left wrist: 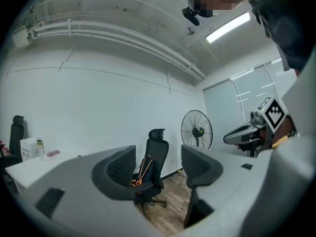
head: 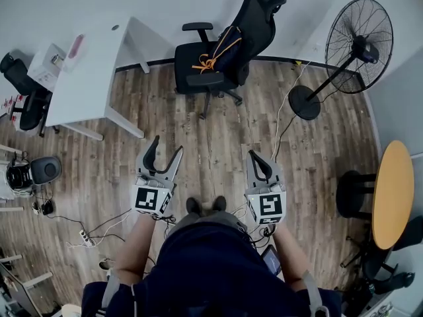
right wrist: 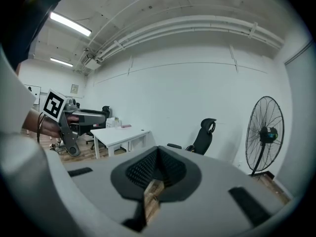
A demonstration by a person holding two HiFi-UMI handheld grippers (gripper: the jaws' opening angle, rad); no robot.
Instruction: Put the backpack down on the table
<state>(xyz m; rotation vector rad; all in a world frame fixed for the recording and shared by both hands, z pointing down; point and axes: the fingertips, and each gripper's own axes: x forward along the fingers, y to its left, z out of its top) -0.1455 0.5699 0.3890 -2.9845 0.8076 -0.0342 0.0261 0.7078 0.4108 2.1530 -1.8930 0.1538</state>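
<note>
The backpack (head: 228, 48), dark with orange straps, sits on the seat of the office chair (head: 261, 15), leaning against its backrest, so it is not yet picked up. The white tabletop (head: 99, 71) where it belongs stands just left of the chair, with bare room on the chair's side. The person faces the chair from well back, both tools held out toward it, probably lining up an approach. The left gripper (head: 165, 147) has its jaws spread wide with nothing between them, likely readied for a strap. The right gripper (head: 255, 158) has its jaws pressed together, empty. A fan (head: 360, 45) stands right of the chair.
</note>
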